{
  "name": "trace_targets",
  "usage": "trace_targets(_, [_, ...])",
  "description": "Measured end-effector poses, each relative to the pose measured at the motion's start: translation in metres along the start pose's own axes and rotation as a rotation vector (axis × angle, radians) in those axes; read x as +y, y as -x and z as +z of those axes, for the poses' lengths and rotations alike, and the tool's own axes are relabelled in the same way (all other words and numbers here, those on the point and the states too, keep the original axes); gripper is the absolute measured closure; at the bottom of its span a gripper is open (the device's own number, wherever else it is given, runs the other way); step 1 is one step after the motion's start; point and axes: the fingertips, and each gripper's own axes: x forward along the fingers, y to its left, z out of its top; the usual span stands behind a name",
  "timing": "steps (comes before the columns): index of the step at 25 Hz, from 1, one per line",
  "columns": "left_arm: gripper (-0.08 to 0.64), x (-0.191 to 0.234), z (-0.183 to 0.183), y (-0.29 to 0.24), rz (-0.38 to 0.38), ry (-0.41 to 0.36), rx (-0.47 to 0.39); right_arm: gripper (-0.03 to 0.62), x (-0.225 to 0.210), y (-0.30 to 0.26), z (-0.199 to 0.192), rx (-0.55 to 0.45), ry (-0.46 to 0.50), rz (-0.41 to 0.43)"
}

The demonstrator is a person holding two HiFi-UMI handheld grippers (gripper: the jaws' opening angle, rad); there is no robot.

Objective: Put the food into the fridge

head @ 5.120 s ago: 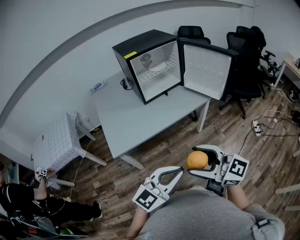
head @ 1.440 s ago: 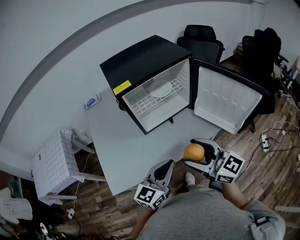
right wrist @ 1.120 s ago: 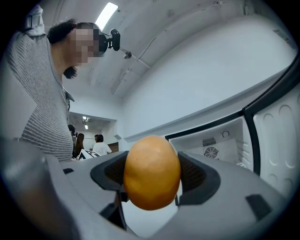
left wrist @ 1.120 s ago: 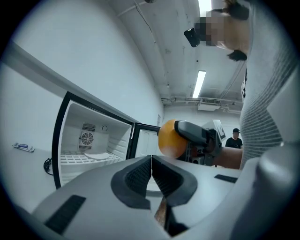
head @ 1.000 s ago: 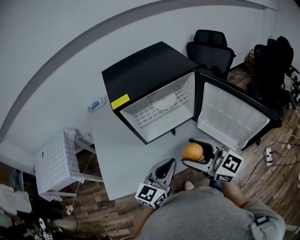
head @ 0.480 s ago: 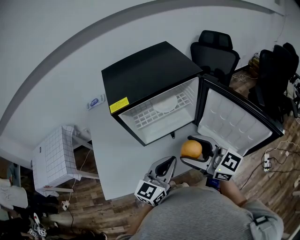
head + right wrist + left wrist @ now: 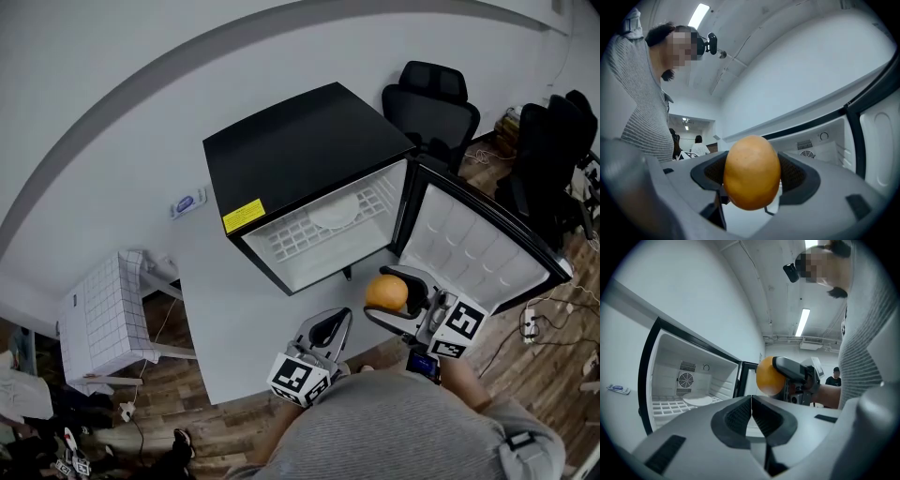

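The right tool (image 7: 394, 293) is clamped on an orange (image 7: 385, 292), with the jaws pressing on its two sides. In the right gripper view the orange (image 7: 752, 171) looks a little oval, its long axis upright between the jaws. It hangs over the counter (image 7: 234, 300), just before the open black mini fridge (image 7: 300, 159) and near its door (image 7: 478, 253). A white plate (image 7: 333, 216) lies on the wire shelf (image 7: 291, 239) inside. The left tool (image 7: 330, 325) is lower, its jaws together on nothing.

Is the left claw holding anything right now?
No, the left claw is shut with nothing between its jaws.
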Motion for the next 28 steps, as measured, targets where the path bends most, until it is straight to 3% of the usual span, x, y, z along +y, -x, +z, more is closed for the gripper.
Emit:
trace_targets(15, [0.548, 0.030, 0.001, 0.005, -0.005, 0.026, -0.006, 0.284, -0.018, -0.032, -0.012, 0.032, -0.014, -0.013])
trace_targets(28, [0.548, 0.042, 0.006, 0.019, 0.006, 0.007, -0.024, 0.284, -0.096, -0.088, -0.037, 0.133, 0.070, -0.080])
